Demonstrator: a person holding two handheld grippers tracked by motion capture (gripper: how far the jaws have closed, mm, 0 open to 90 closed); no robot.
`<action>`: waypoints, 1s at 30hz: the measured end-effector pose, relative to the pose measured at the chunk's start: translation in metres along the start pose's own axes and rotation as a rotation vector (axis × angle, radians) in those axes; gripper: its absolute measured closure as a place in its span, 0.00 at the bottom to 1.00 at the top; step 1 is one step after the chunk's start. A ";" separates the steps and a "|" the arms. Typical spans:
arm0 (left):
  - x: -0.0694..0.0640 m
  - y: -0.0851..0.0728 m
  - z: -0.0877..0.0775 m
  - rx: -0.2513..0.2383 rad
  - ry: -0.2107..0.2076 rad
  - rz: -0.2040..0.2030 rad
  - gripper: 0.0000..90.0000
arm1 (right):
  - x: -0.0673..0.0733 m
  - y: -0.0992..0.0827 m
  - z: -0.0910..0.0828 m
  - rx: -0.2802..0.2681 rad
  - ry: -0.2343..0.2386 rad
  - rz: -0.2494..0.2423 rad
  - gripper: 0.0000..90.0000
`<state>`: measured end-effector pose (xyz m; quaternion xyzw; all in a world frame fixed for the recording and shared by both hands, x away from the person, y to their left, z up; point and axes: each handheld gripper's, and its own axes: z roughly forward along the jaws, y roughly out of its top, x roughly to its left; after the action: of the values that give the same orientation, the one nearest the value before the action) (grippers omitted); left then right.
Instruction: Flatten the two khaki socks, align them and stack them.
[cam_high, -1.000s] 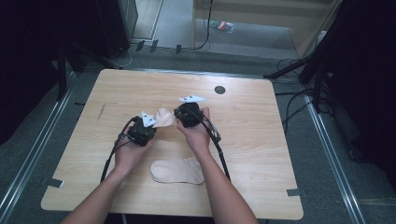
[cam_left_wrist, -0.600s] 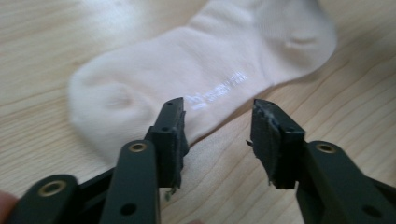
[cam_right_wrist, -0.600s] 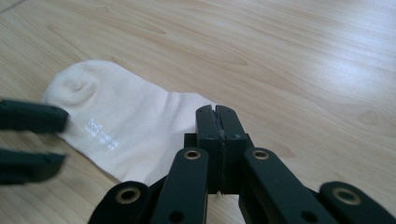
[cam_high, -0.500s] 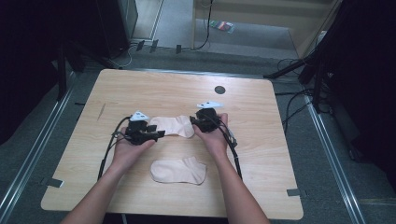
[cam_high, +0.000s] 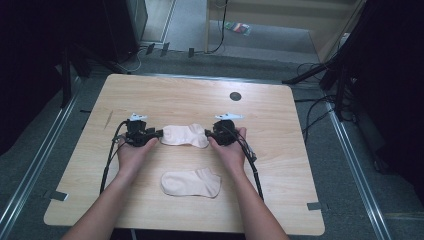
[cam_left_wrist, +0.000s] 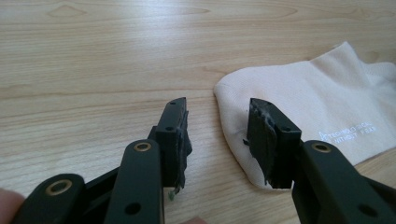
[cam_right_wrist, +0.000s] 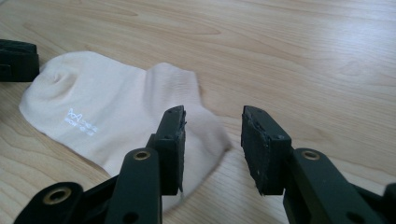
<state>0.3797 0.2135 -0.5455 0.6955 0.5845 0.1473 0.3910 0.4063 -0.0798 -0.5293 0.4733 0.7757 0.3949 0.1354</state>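
Observation:
A cream ankle sock (cam_high: 185, 135) lies flat on the wooden table (cam_high: 280, 115), stretched between my two grippers. My left gripper (cam_high: 159, 133) stands at its toe end. Its jaws have just been opening and then came in a little, and the sock's toe edge (cam_left_wrist: 317, 107) lies loose by the right jaw, unpinched. At the cuff end, the jaws of my right gripper (cam_high: 207, 134) have just been opening. The cuff (cam_right_wrist: 107, 116) lies under its left jaw, not pressed. Both grippers (cam_left_wrist: 218, 108) (cam_right_wrist: 212, 114) are open. A second cream sock (cam_high: 191, 182) lies flat nearer the person.
A small black round mark (cam_high: 235, 96) sits on the table towards the back. Black cables (cam_high: 252, 165) trail from both grippers along the forearms. Dark stands and grey floor surround the table.
Both hands have moved apart, left and right. The sock, bunched between the shut grippers before, now lies stretched flat on the table. Both grippers have let go of it.

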 end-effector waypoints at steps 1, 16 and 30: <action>-0.001 0.000 0.001 -0.001 0.002 0.008 0.66 | 0.002 0.000 0.002 0.004 -0.003 -0.011 0.67; -0.002 -0.003 -0.012 0.031 -0.040 0.119 1.00 | -0.003 -0.008 -0.008 0.028 -0.078 -0.051 1.00; 0.003 -0.006 -0.030 -0.089 -0.186 -0.007 0.79 | -0.021 -0.017 -0.037 -0.041 0.003 -0.003 0.73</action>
<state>0.3568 0.2273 -0.5312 0.6861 0.5412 0.1065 0.4744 0.3855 -0.1197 -0.5211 0.4688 0.7682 0.4113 0.1448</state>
